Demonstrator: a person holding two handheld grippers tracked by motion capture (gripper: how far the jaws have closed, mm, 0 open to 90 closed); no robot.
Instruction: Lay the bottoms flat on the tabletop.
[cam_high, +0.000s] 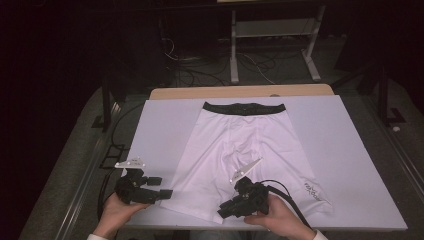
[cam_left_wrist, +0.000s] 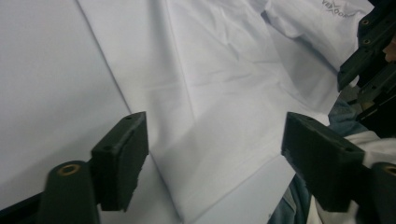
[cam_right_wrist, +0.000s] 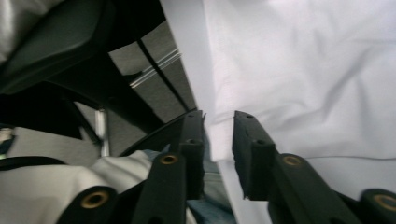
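White shorts (cam_high: 235, 145) with a black waistband (cam_high: 244, 108) lie flat on the white table cover, legs toward me. My left gripper (cam_high: 162, 187) sits at the near left, just off the left leg's hem. In the left gripper view its jaws (cam_left_wrist: 215, 135) stand wide apart over that hem (cam_left_wrist: 210, 84), gripping nothing. My right gripper (cam_high: 223, 212) is at the front edge by the crotch and right leg. Its jaws (cam_right_wrist: 218, 123) stand a narrow gap apart, with the cloth's edge (cam_right_wrist: 303, 70) showing through the gap and nothing pinched. A small grey logo (cam_high: 312, 190) marks the right leg.
The white cover (cam_high: 165, 125) lies on a wooden table whose far edge (cam_high: 240, 92) shows. Beyond it stand a metal shelf frame (cam_high: 272, 30) and floor cables (cam_high: 200, 70). The right gripper (cam_left_wrist: 369, 51) also appears at the top right of the left gripper view.
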